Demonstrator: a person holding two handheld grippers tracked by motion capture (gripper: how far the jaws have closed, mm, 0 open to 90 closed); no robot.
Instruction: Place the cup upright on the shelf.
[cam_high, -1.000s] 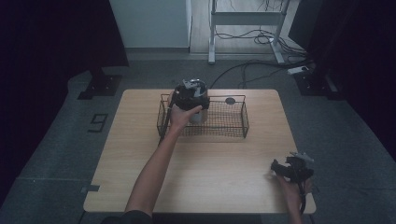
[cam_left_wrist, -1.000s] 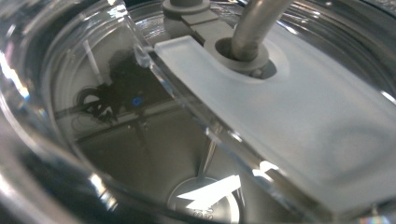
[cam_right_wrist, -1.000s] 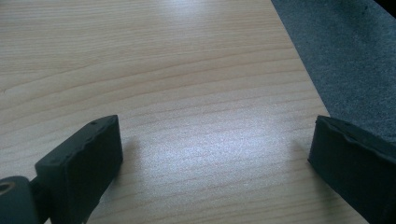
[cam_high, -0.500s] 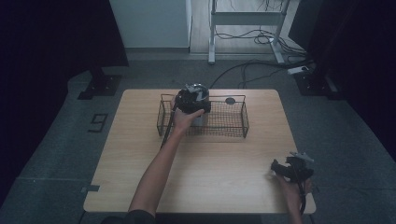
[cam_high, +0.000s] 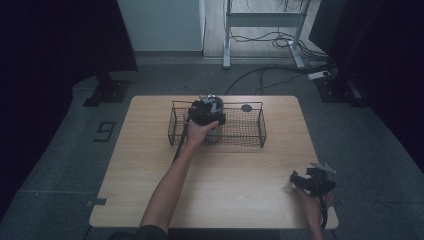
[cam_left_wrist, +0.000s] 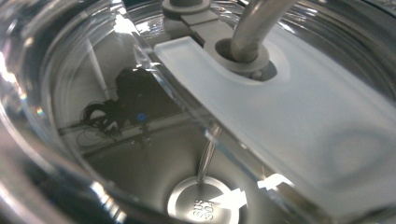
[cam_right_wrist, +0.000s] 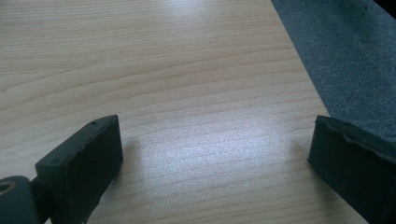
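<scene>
Tumbler, steel with a clear lid, standing inside the wire basket just above centre of the high view, toward the basket's left end; judged placed or nearly so, release not yet confirmed

Table: pale wood, lower half of the high view, bare apart from basket and my two tools

Wire basket: dark mesh, rectangular, at the table's far edge; right-hand part of it holds nothing I can make out; a small dark round object lies just behind its far rim, identity uncertain

My left gripper: directly over the tumbler's top, hand wrapped around the handle below it; my left gripper view looks through the clear lid and past the straw to the stamped steel bottom; jaw state cannot be told

My right gripper: lower right of the high view, resting low over bare wood near the table's corner, well apart from the basket; jaws spread wide, nothing between them

Remaining, by my estimate: let go, lift the left clear
</scene>
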